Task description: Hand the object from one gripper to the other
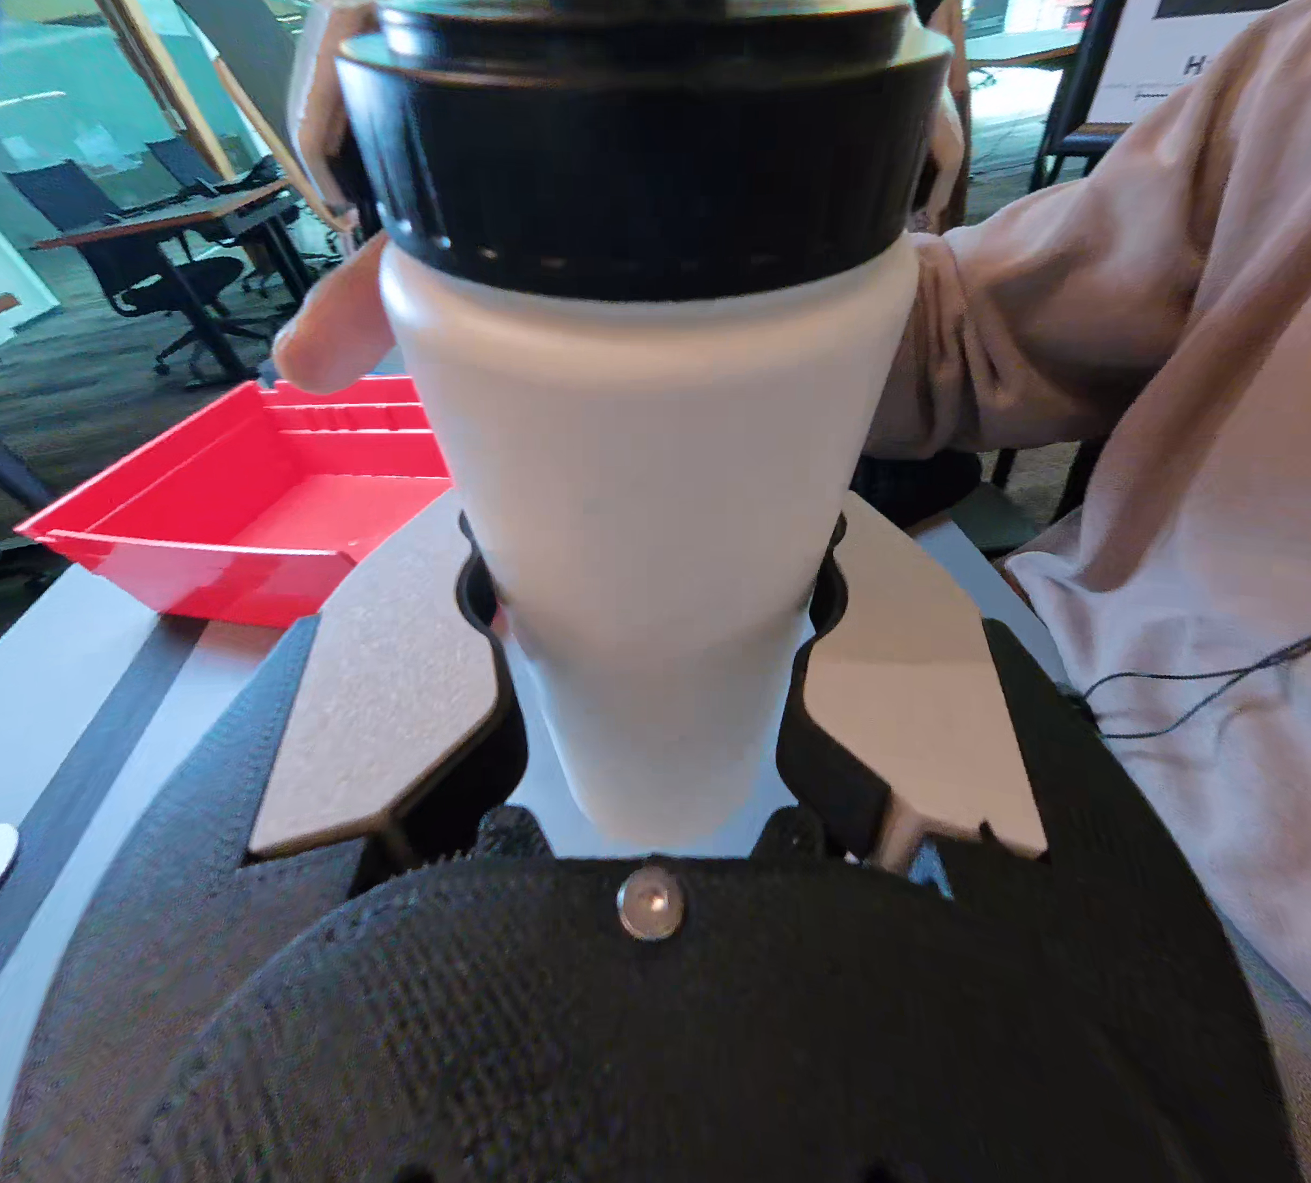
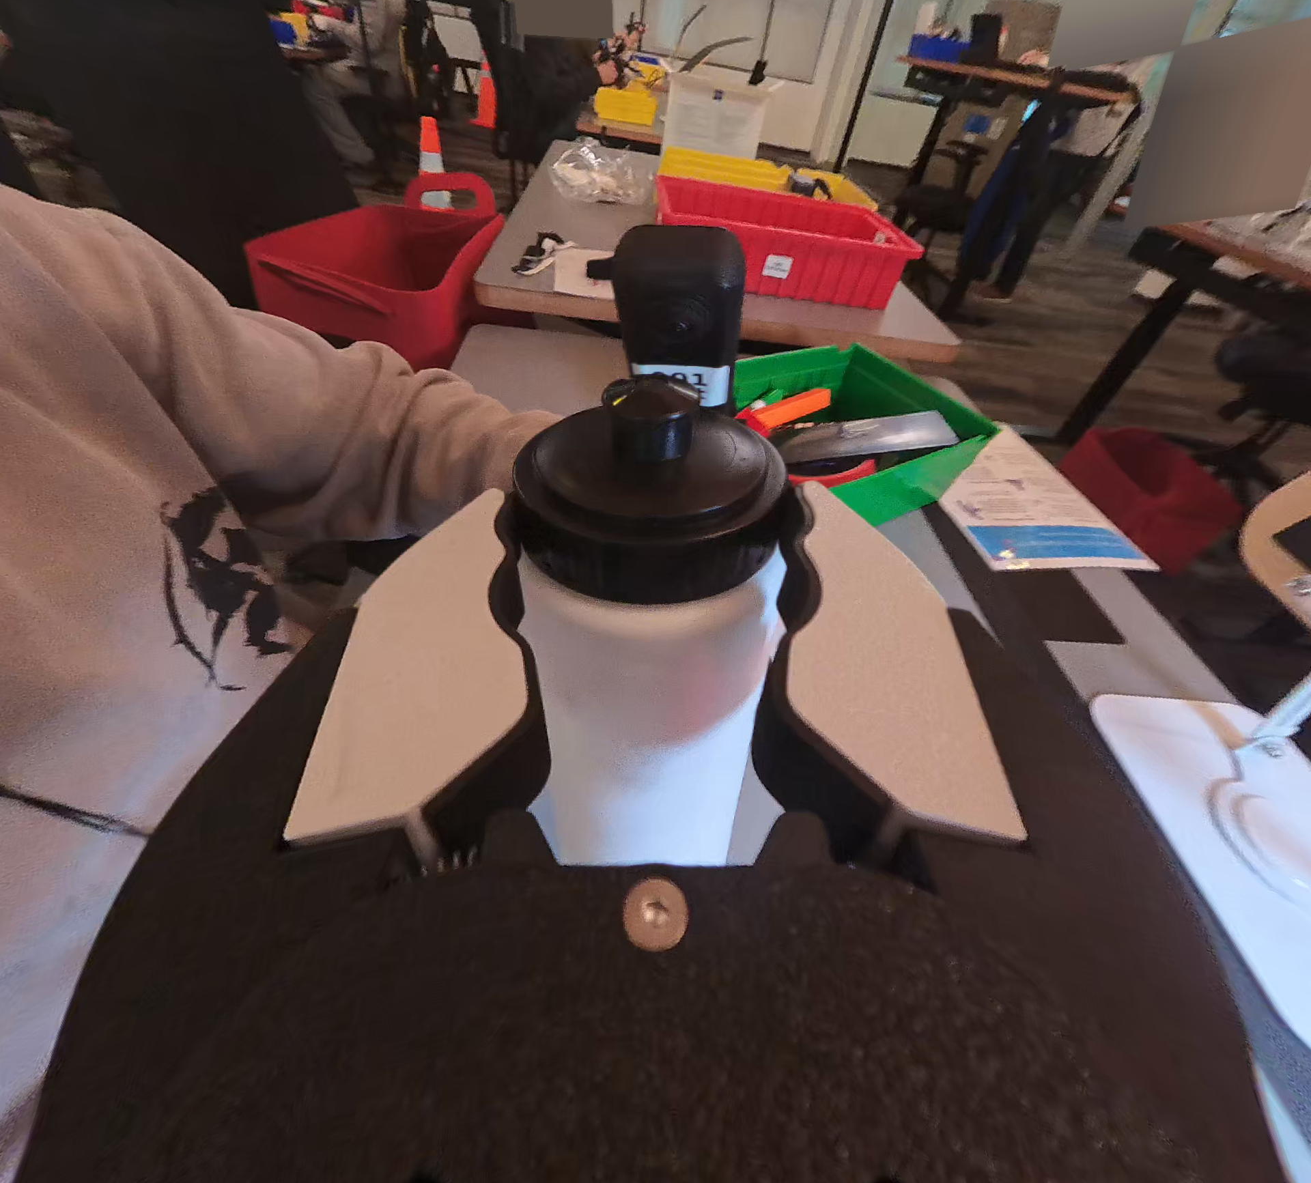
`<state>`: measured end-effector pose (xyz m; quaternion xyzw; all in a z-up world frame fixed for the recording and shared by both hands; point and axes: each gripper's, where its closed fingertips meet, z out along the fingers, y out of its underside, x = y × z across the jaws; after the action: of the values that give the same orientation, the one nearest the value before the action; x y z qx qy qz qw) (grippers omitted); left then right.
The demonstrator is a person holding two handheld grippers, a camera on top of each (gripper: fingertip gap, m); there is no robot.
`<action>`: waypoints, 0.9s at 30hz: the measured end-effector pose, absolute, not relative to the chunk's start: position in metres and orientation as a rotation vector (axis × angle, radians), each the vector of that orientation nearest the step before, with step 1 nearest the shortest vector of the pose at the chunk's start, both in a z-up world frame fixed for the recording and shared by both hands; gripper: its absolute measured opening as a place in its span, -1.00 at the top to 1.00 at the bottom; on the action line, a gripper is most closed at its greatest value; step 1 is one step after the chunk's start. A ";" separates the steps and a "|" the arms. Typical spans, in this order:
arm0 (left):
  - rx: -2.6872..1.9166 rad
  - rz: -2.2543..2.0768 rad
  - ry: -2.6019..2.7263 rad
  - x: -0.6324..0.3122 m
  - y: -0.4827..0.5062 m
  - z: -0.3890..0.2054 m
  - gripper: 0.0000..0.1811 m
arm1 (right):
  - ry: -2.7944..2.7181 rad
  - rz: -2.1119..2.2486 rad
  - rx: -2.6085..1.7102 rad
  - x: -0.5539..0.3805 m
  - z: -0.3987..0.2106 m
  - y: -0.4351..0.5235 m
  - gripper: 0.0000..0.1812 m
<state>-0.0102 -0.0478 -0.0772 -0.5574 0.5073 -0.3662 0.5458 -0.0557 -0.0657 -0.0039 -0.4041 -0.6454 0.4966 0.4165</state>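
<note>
1. While both grippers clamp it, the bottle (image 2: 649, 688) sits upright above the table; right gripper (image 2: 649, 581) high, left gripper (image 1: 653, 589) low
2. Probably light, stiff, smooth plastic; hold the body, not the cap (image 2: 649, 503)

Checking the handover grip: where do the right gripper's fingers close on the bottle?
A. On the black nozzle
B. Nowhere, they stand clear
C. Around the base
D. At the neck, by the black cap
D: in the right wrist view the right gripper pinches the white bottle beside its black cap.
</note>
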 end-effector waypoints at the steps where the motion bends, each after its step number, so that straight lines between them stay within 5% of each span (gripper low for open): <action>1: -1.324 -0.894 1.219 -0.009 -0.050 -0.081 0.01 | -1.637 1.253 -1.031 -0.055 -0.008 -0.066 0.22; 15: -1.398 -0.367 0.908 -0.060 -0.007 -0.020 0.04 | -1.008 0.967 -1.174 -0.050 0.019 0.001 0.22; 27: -1.566 -0.391 0.931 -0.026 0.024 -0.047 0.01 | -1.010 0.878 -1.195 -0.051 0.013 0.000 0.22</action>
<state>-0.0261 0.0236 -0.0471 -0.6744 0.4012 -0.1683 0.5966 -0.0507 0.0002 0.0127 -0.5206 -0.4399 0.3825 0.6238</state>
